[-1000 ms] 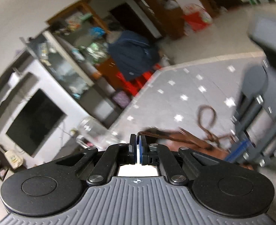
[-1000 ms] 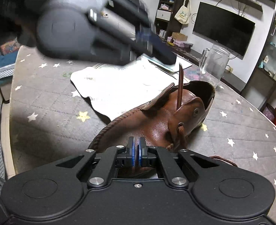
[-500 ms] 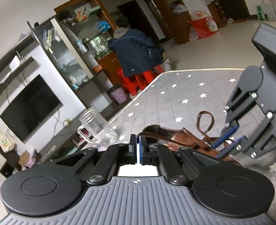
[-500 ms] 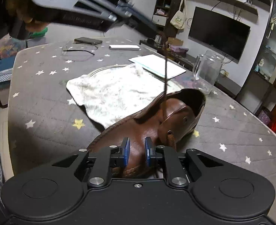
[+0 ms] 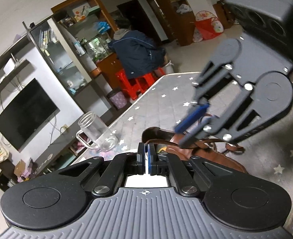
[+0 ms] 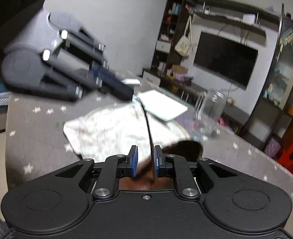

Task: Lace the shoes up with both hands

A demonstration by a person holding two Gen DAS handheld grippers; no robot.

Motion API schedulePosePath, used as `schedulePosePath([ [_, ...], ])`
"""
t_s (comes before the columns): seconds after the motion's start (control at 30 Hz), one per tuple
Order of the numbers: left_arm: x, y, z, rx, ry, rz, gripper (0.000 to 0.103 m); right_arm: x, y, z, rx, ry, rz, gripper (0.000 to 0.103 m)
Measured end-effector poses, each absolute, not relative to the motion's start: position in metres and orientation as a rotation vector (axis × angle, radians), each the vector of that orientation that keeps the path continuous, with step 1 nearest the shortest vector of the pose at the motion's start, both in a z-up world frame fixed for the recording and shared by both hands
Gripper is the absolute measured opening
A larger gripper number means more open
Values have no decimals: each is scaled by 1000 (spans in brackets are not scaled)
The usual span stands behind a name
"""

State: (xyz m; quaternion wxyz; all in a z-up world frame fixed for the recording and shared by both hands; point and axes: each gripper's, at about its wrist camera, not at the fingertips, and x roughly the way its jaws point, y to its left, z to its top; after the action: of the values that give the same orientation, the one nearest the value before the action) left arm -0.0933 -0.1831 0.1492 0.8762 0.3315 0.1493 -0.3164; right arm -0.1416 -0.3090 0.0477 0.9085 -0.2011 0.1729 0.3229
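A brown leather shoe lies on the star-patterned table cover. My left gripper is shut on the end of the dark lace. In the right wrist view the left gripper is blurred at the upper left, and the lace runs taut from it down to the shoe. My right gripper hangs open just above the shoe, with the lace passing between its fingers near the right pad. The left wrist view shows this right gripper from the side, blue pads apart.
A clear glass jar stands behind the shoe's heel. A white cloth and a white pad lie to the shoe's left. A person in a dark jacket sits far beyond the table edge.
My right gripper went from shut to open and tilted up over the shoe. My left gripper, still shut on the lace, drew it up and away, pulling it taut.
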Motion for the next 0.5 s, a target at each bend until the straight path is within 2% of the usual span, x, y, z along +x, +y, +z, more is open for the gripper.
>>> schedulePosePath([
  [0.23,-100,-180,147,701,315,-685,2,-137,-297,56,-476,301,696,17],
  [0.37,-99,-179,143,692,326,-690,3,-138,-297,56,-474,296,711,3],
  [0.5,-97,-179,138,683,341,-692,4,-141,-299,55,-475,283,682,1],
])
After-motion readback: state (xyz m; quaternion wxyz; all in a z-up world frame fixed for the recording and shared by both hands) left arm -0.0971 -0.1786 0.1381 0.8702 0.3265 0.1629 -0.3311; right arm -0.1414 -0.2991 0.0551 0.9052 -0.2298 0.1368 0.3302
